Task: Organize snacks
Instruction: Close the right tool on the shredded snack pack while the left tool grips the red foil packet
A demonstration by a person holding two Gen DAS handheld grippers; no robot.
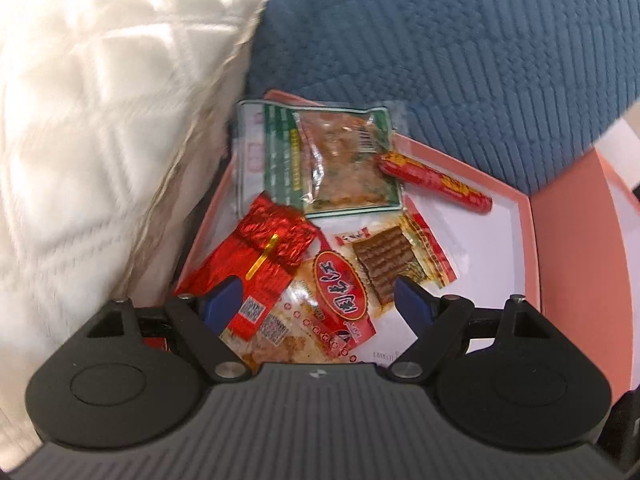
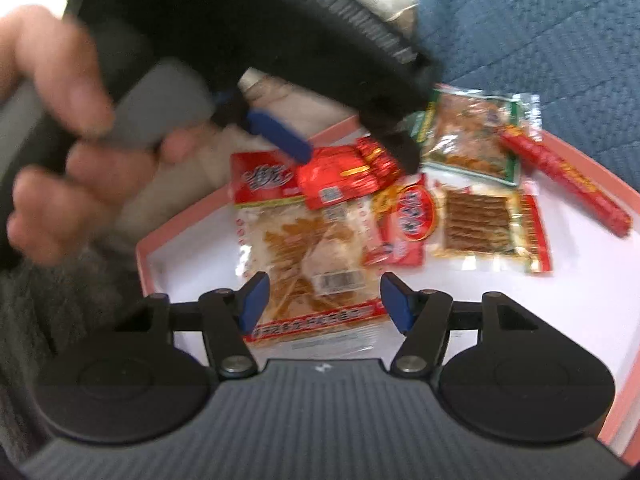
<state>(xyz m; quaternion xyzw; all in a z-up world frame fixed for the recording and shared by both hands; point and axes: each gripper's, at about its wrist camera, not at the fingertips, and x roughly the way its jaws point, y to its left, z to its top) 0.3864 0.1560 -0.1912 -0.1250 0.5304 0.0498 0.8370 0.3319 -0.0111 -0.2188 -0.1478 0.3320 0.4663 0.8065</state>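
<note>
A pink-rimmed white tray point(image 1: 516, 240) point(image 2: 500, 320) holds several snack packets. A shiny red foil packet point(image 1: 264, 256) point(image 2: 344, 176) lies on a clear packet of shredded snack point(image 2: 308, 248). A green-edged packet point(image 1: 340, 160) point(image 2: 468, 136), a red sausage stick point(image 1: 436, 180) point(image 2: 560, 176) and a brown-strip packet point(image 1: 384, 260) point(image 2: 480, 224) lie further in. My left gripper point(image 1: 318, 300) point(image 2: 352, 148) is open just above the red foil packet. My right gripper point(image 2: 324, 300) is open over the shredded-snack packet, holding nothing.
A white quilted cushion point(image 1: 100, 140) presses against the tray's left side. A blue knitted cushion point(image 1: 440, 40) point(image 2: 540, 20) lies behind the tray. The person's hand point(image 2: 60, 140) holds the left gripper at the upper left of the right wrist view.
</note>
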